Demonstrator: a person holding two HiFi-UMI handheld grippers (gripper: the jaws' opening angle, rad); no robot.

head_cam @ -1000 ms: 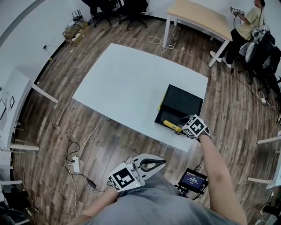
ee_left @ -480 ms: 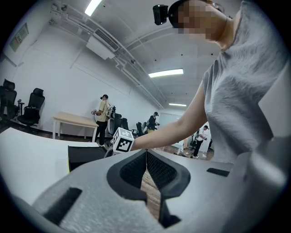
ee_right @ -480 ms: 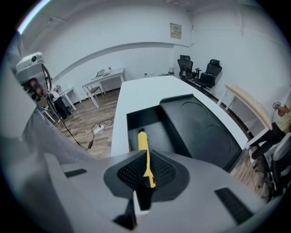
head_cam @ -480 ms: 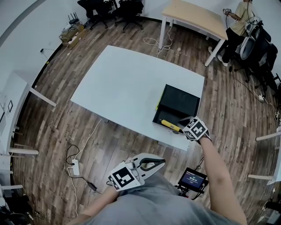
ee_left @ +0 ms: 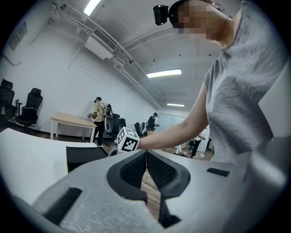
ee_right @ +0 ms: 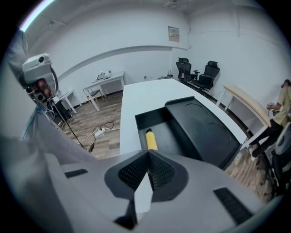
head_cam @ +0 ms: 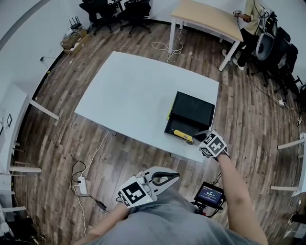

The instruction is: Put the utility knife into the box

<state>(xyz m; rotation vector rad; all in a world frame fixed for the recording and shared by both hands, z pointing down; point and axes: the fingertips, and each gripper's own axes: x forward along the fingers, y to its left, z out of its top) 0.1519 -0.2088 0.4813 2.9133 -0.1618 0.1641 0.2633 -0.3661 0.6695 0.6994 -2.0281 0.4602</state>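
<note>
The yellow utility knife (head_cam: 182, 135) lies inside the black box (head_cam: 196, 112), along its near wall, at the white table's (head_cam: 134, 91) near right corner. My right gripper (head_cam: 200, 139) hovers just off that corner, shut and holding nothing, with its tips a little short of the knife's end. In the right gripper view the knife (ee_right: 151, 139) rests in the box's (ee_right: 200, 129) low compartment, just past the closed jaws (ee_right: 148, 153). My left gripper (head_cam: 178, 176) stays low by the person's lap, shut and holding nothing. In the left gripper view, its jaws (ee_left: 146, 153) meet.
A wooden table (head_cam: 205, 16) and office chairs (head_cam: 114, 9) stand at the back, and a person (head_cam: 248, 9) stands at the far right. On the floor by my feet are a small screen device (head_cam: 209, 194) and a power strip with cables (head_cam: 82, 184).
The right gripper has drawn back slightly from the knife, which stays in the box. The head view has shifted a little. The left gripper has not moved.
</note>
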